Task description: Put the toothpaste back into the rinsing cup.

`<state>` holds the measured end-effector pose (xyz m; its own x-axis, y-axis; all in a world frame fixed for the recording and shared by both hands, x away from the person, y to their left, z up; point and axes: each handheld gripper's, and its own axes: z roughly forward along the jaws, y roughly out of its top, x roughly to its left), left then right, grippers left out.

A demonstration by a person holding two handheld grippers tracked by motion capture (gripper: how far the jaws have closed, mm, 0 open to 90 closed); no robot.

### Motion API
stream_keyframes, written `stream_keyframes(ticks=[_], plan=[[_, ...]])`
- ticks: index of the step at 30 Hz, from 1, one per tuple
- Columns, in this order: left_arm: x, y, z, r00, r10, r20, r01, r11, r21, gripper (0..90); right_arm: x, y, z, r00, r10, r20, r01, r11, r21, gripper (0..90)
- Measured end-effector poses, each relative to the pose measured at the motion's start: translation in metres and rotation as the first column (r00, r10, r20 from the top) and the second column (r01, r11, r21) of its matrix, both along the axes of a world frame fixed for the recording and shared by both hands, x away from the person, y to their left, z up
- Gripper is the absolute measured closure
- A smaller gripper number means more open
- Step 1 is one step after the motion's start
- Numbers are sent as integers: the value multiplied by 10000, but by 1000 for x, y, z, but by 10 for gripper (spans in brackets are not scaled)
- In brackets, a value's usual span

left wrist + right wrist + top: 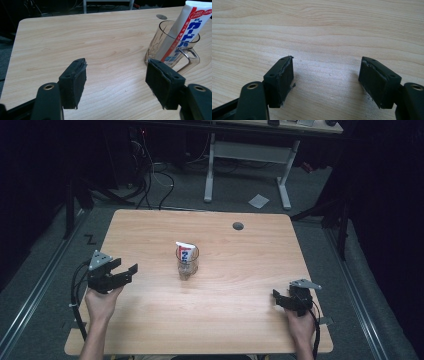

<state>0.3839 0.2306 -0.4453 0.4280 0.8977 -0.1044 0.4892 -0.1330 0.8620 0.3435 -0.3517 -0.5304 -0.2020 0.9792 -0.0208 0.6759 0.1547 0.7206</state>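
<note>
A clear glass mug stands near the middle of the wooden table. A white toothpaste tube with blue and red print leans upright inside it. My left gripper hovers over the table's left side, open, with nothing between its jaws. In the left gripper view the mug and the tube sit ahead and to the right of that gripper, apart from it. My right gripper rests low near the table's front right, open and empty. The right gripper view has its jaws over bare wood.
A small dark round cap sits in the table's far right part. Beyond the table are a white desk frame, cables on the floor and a sheet of paper. Dark surroundings flank both sides.
</note>
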Motion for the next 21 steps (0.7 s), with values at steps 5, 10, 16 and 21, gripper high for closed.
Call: stream_keyframes(ticks=[5,10,16,21], plan=[[-1,1,-3,10000,-7,-77,7,10000,15,332,0,0,0,10000,5,8,-5,10000,-6,277],[-3,2,-7,9999,54,-134,-54,10000,-51,332,0,0,0,10000,-13,-7,13,10000,7,277],[-4,3,-13,9997,53,-228,-55,9999,-89,335,0,0,0,10000,-7,3,7,10000,0,277],[-6,3,-18,9994,59,-331,-62,9999,-82,338,0,0,0,10000,-10,5,10,10000,-2,277]])
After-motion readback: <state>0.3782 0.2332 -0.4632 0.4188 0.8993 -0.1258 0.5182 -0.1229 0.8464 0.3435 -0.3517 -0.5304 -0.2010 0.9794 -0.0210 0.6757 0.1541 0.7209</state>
